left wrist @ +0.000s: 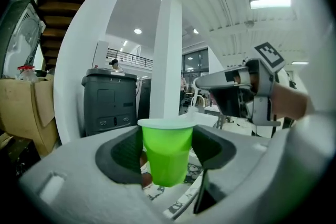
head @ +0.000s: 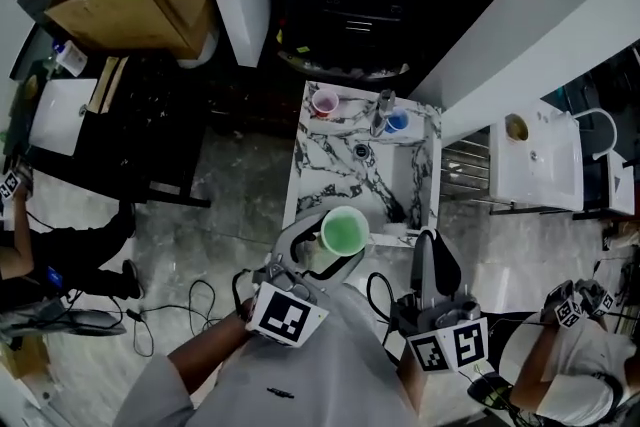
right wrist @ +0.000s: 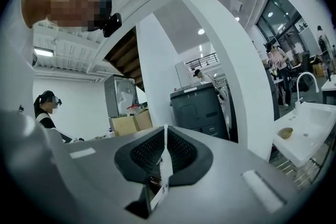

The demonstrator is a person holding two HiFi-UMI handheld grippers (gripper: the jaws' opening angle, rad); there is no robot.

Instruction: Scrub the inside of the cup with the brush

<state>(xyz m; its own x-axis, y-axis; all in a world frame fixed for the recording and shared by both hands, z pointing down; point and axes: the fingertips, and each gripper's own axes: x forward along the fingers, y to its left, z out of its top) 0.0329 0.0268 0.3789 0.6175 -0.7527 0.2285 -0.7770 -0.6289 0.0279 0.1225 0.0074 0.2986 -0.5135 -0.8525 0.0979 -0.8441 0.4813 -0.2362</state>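
1. The left gripper (left wrist: 167, 168) is clamped on the green cup (left wrist: 167, 148). Its two dark pads press the cup's wall from either side, and the rim stands clear above them. Gripping low on the wall probably leaves the mouth unobstructed for the brush.
2. The cup sits upright between the left jaws with its mouth facing up. In the head view the open mouth (head: 345, 233) faces the person, likely so they can see inside while scrubbing.
3. The right gripper (right wrist: 164, 150) is closed on the thin white brush (right wrist: 165, 164). The stem is pinched edge-on between the pads, and the tip points out past the jaw ends. That hold suits poking the brush into a narrow cup.
4. From the left gripper view, the right gripper (left wrist: 237, 93) is up and to the right of the cup, apart from it. The brush is not inside the cup, so scrubbing appears not yet begun.
5. Both grippers are raised on the near side of the marbled sink top (head: 322, 177), which lies beyond their jaws.
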